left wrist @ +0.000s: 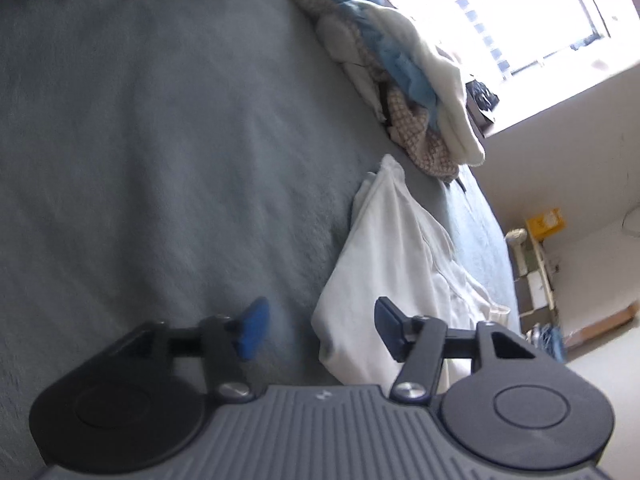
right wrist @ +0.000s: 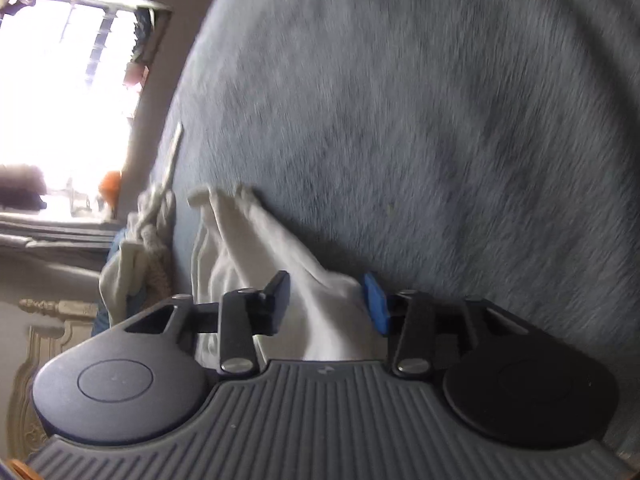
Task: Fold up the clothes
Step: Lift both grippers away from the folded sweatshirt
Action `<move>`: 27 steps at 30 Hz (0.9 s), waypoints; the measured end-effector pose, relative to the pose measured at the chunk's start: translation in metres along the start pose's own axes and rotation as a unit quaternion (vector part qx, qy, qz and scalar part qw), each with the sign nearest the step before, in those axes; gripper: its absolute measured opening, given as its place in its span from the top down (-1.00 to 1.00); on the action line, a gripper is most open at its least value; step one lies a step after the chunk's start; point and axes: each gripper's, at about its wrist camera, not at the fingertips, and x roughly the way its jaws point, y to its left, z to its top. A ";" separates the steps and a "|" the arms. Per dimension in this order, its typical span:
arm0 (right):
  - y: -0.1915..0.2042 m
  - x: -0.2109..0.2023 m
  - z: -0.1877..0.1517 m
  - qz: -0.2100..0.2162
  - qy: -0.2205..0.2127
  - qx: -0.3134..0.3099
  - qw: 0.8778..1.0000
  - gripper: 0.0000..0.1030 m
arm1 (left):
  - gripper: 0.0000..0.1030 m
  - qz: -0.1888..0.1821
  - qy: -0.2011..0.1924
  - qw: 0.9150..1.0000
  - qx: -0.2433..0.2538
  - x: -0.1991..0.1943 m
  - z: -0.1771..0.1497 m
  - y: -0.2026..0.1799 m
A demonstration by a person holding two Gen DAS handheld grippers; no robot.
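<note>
Bed cover (left wrist: 160,140): matt grey-blue napped fabric. White garment (left wrist: 384,264): soft creased cloth. Left tool (left wrist: 318,330): matt black plastic, ribbed.

Bright window (left wrist: 520,12) overexposed beside white wall (left wrist: 592,152); grey-blue blanket (left wrist: 160,140) covers the bed.

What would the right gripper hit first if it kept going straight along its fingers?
Probably the white garment: it lies between and just ahead of the right gripper, whose jaws stand open. Beyond it is the blue-grey bedspread. Depth is unclear.
</note>
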 end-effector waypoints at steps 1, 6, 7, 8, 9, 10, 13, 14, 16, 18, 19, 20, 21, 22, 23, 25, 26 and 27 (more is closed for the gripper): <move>-0.002 -0.004 0.001 0.009 -0.017 0.004 1.000 0.17 | -0.15 0.003 0.002 1.000 0.015 0.003 0.003 -0.005; -0.012 -0.005 0.000 0.034 -0.056 0.014 0.998 0.16 | 0.12 0.022 0.020 0.996 0.088 0.035 0.005 -0.031; -0.011 -0.003 0.000 0.033 -0.055 0.013 0.998 0.16 | 0.33 0.027 0.026 0.995 0.090 0.039 0.002 -0.032; -0.011 -0.002 -0.001 0.031 -0.056 0.009 0.998 0.16 | 0.72 0.033 0.028 0.995 0.093 0.042 -0.001 -0.033; -0.009 -0.002 -0.001 0.030 -0.059 0.002 0.998 0.16 | 0.80 0.041 0.027 0.994 0.099 0.041 -0.005 -0.034; -0.005 -0.002 -0.001 0.029 -0.065 -0.009 0.997 0.16 | 0.82 0.050 0.023 0.993 0.107 0.038 -0.011 -0.034; 0.005 -0.007 0.000 0.021 -0.093 -0.050 0.994 0.16 | 0.84 0.066 0.017 0.992 0.108 0.032 -0.018 -0.030; 0.007 -0.008 0.000 0.017 -0.097 -0.062 0.993 0.16 | 0.84 0.068 0.017 0.992 0.103 0.032 -0.018 -0.028; 0.013 -0.006 -0.001 0.013 -0.093 -0.084 0.992 0.17 | 0.82 0.072 0.015 0.992 0.099 0.032 -0.019 -0.026; 0.022 -0.001 -0.003 0.006 -0.078 -0.116 0.990 0.18 | 0.79 0.077 0.013 0.992 0.101 0.034 -0.020 -0.026; 0.028 0.001 -0.005 0.001 -0.071 -0.137 0.988 0.18 | 0.79 0.080 0.012 0.991 0.103 0.036 -0.020 -0.027; 0.036 0.004 -0.008 -0.006 -0.064 -0.166 0.984 0.20 | 0.77 0.083 0.012 0.991 0.104 0.038 -0.021 -0.028; 0.045 0.006 -0.011 -0.015 -0.057 -0.196 0.979 0.21 | 0.72 0.086 0.012 0.991 0.104 0.040 -0.020 -0.028; 0.053 0.009 -0.016 -0.025 -0.051 -0.227 0.972 0.21 | 0.71 0.088 0.012 0.991 0.103 0.041 -0.021 -0.027; 0.060 0.012 -0.020 -0.038 -0.044 -0.256 0.965 0.21 | 0.67 0.089 0.012 0.991 0.102 0.041 -0.021 -0.027; 0.074 0.018 -0.029 -0.064 -0.030 -0.313 0.947 0.21 | 0.63 0.090 0.012 0.990 0.104 0.041 -0.022 -0.026; 0.081 0.022 -0.033 -0.077 -0.023 -0.341 0.936 0.21 | 0.61 0.091 0.012 0.990 0.106 0.041 -0.022 -0.026; 0.086 0.026 -0.039 -0.092 -0.015 -0.368 0.925 0.21 | 0.60 0.091 0.012 0.990 0.109 0.041 -0.022 -0.026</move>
